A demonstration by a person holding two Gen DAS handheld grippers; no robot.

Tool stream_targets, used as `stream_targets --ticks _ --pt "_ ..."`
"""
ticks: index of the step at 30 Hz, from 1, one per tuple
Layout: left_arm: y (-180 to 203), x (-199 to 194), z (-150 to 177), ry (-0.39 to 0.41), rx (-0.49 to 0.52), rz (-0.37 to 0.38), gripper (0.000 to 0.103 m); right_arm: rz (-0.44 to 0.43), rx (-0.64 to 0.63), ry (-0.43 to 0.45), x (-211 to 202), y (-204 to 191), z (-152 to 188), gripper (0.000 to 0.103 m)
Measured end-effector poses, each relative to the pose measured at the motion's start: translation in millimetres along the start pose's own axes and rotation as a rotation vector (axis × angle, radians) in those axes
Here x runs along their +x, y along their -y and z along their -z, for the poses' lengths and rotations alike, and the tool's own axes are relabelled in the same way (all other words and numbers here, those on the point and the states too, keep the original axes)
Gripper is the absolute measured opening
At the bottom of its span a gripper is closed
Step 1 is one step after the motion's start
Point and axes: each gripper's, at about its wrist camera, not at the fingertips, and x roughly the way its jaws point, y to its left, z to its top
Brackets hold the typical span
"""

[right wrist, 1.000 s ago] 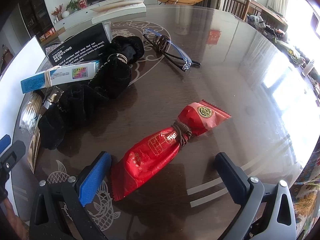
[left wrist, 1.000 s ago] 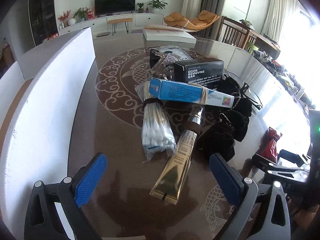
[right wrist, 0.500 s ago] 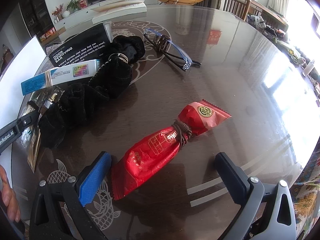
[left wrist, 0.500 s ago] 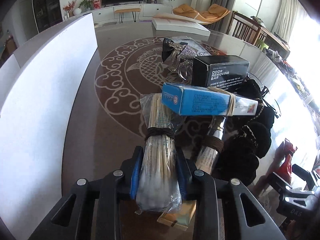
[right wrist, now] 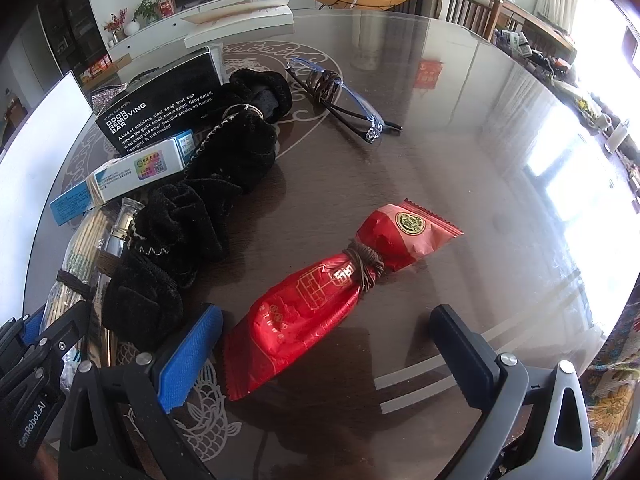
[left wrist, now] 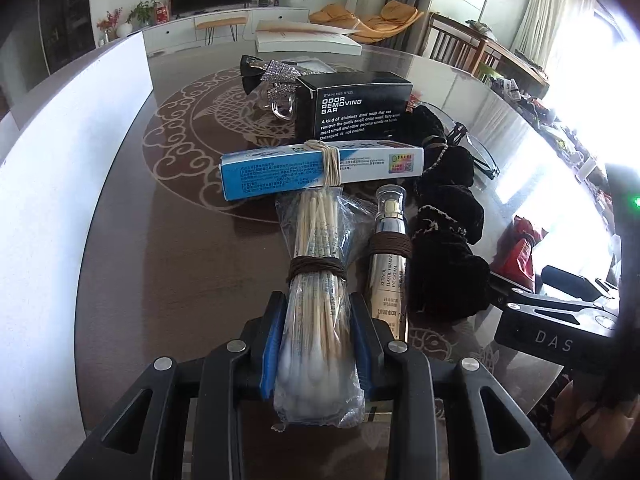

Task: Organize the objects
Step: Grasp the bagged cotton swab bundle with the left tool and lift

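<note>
My left gripper (left wrist: pixel 318 340) is shut on the bag of cotton swabs (left wrist: pixel 316 276), its blue pads squeezing the cotton-tip end; the bag's far end lies under the blue box (left wrist: pixel 320 168). A gold cream tube (left wrist: pixel 390 268) lies just right of it. In the right wrist view my right gripper (right wrist: pixel 324 356) stands open over the table, with the lower end of the red snack packet (right wrist: pixel 320 300) between its fingers, untouched. The left gripper (right wrist: pixel 36 344) shows at that view's left edge with the swabs (right wrist: pixel 76 268).
A black odor-removing-bar box (left wrist: pixel 356 106), a black velvet scrunchie pile (right wrist: pixel 200 208), glasses (right wrist: pixel 344 108) and a sparkly bow clip (left wrist: pixel 272 76) lie on the dark glass table (right wrist: pixel 460 160). A white board (left wrist: pixel 60 184) stands along the left. A white flat box (left wrist: pixel 308 42) sits at the far edge.
My left gripper moved forward over the cotton swab bag and closed on it, from wide open a second ago. The right gripper has stayed in place and open.
</note>
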Motion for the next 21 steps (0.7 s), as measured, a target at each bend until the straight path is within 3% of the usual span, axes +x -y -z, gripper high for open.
stream_targets --ticks 6,11,13,15,17,21 --pt "-21 -7 8 0.004 -0.052 -0.056 0.032 -0.016 0.012 0.006 -2 2 0 0.103" --pt "-26 -7 8 -0.004 -0.043 -0.064 0.032 -0.114 0.114 0.130 -26 21 2 0.103" --pt "-25 -7 9 -0.003 -0.029 -0.066 0.036 -0.158 0.146 0.173 -34 27 4 0.103" --pt "-24 -8 11 -0.001 -0.022 -0.073 0.054 -0.193 0.151 0.195 -38 27 3 0.103" --pt "-25 -7 13 0.002 -0.024 -0.079 0.064 -0.247 0.129 0.194 -36 19 -2 0.103" --pt "-29 -8 14 0.004 -0.022 -0.074 0.065 -0.238 0.018 0.189 -27 -10 -13 0.103"
